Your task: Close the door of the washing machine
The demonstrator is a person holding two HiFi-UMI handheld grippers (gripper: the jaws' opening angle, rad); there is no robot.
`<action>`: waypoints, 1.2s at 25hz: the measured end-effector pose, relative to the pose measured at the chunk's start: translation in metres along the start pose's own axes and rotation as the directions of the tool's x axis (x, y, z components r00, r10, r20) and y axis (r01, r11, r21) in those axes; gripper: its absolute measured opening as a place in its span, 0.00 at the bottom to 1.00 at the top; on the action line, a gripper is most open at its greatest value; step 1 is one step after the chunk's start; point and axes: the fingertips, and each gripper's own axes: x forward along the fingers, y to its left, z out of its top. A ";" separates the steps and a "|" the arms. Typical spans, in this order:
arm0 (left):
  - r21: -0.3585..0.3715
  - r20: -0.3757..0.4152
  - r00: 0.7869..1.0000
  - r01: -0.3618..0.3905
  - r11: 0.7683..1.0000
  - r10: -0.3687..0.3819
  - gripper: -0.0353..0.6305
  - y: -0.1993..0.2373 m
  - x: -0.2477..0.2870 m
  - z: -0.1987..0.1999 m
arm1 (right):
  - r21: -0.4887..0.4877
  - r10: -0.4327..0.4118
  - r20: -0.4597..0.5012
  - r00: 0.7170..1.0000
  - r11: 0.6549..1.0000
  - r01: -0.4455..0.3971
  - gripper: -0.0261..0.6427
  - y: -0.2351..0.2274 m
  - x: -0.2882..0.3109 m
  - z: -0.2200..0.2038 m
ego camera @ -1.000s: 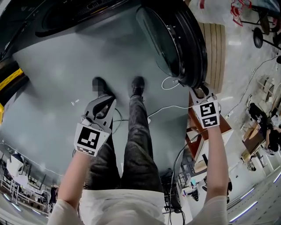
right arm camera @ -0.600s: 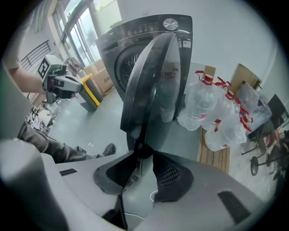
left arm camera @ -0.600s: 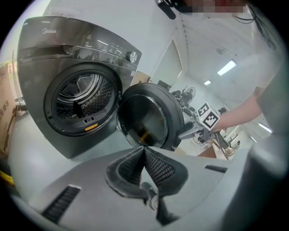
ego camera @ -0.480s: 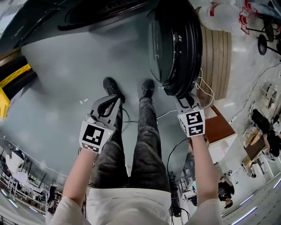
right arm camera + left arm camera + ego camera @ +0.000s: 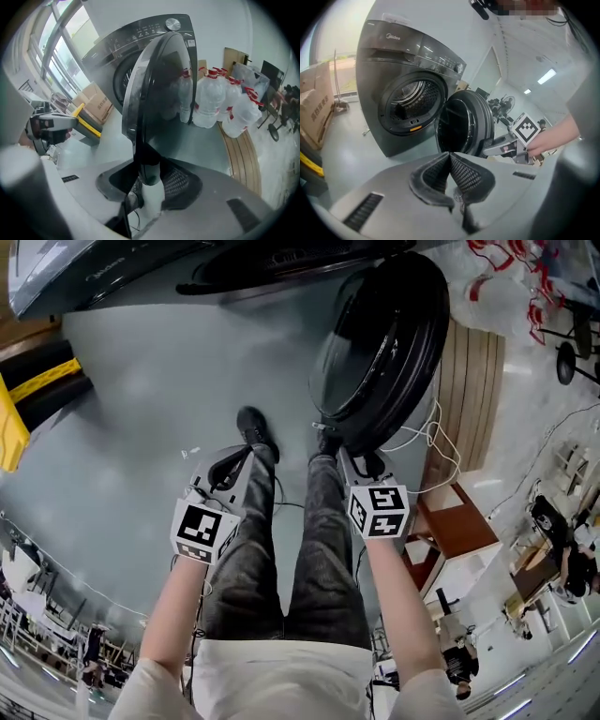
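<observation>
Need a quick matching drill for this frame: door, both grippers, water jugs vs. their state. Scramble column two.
Column one
1. door
2. left gripper
3. right gripper
4. water jugs

Column two
A. clear, with red caps
B. jaws together, nothing between them
C. standing open
D. jaws apart, the door's rim between them

Pairs: 1-C, 2-B, 3-D, 4-A

Note: the right gripper's jaws have just been opening.
</observation>
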 end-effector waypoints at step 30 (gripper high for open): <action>-0.203 0.121 0.979 -0.140 0.969 0.167 0.07 0.133 -0.066 -0.005 | 0.039 0.131 0.108 0.985 0.990 -0.136 0.33 0.172 0.119 0.142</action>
